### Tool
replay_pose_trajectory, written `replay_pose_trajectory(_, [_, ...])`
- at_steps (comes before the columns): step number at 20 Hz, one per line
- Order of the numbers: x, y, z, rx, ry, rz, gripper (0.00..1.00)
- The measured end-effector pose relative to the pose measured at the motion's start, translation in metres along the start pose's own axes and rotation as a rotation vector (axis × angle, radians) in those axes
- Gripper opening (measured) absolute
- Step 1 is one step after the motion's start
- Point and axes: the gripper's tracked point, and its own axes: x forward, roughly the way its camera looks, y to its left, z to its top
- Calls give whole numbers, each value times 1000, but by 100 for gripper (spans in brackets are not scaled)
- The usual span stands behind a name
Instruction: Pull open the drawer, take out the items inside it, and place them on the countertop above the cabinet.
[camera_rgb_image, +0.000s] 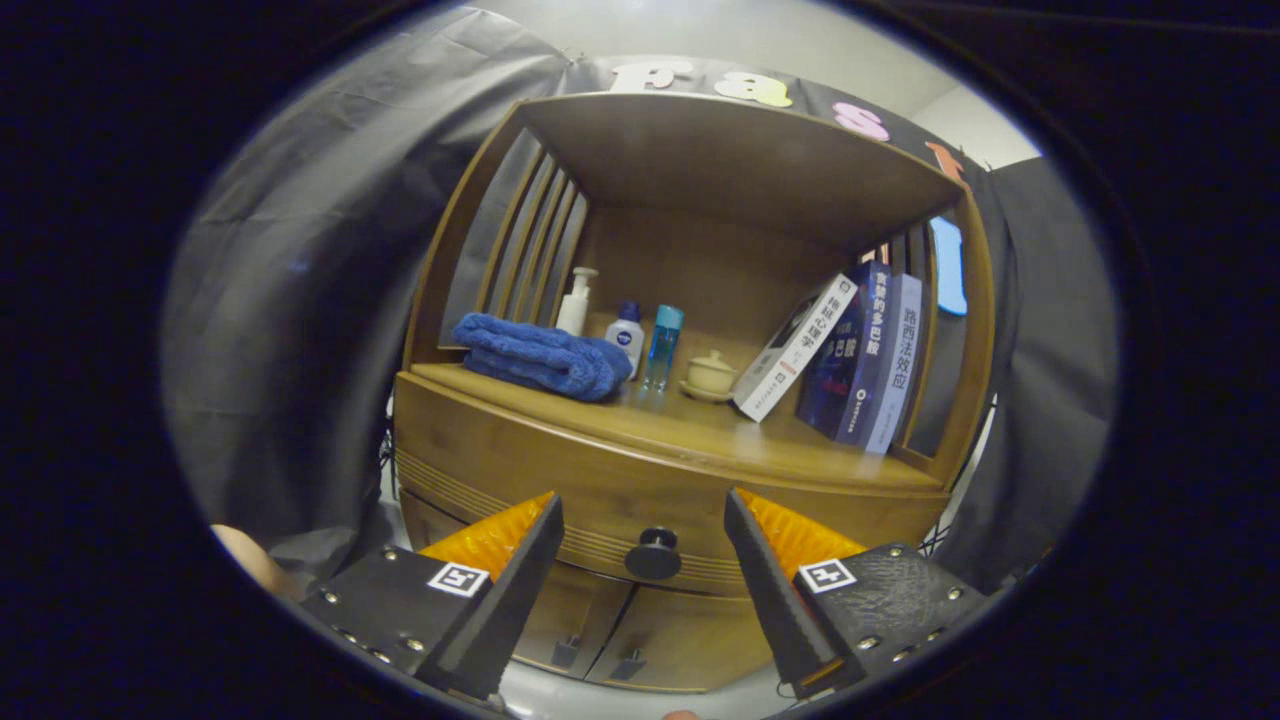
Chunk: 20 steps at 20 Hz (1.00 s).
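Gripper (645, 560) spread wide, holding nothing; the drawer (600, 500), shut, lies below the countertop (680, 425), its knob (653, 553) between the fingers; knob looks small, rigid, possibly slick, the apt hold; drawer probably slides stiffly.

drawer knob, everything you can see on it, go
The drawer knob is a small, dark, round pull with a narrower neck, looking like black metal or plastic. It sits mid-front on the closed wooden drawer, below the countertop and above the two cabinet doors. It lies between the open gripper fingers, untouched by either.
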Motion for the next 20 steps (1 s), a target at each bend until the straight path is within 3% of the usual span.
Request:
replay_pose_trajectory(9, [47, -7, -55, 44, 127, -43, 96])
replay_pose_trajectory(15, [59, -6, -65, 23, 152, -48, 47])
replay_pose_trajectory(20, [55, -8, -66, 75, 147, -73, 43])
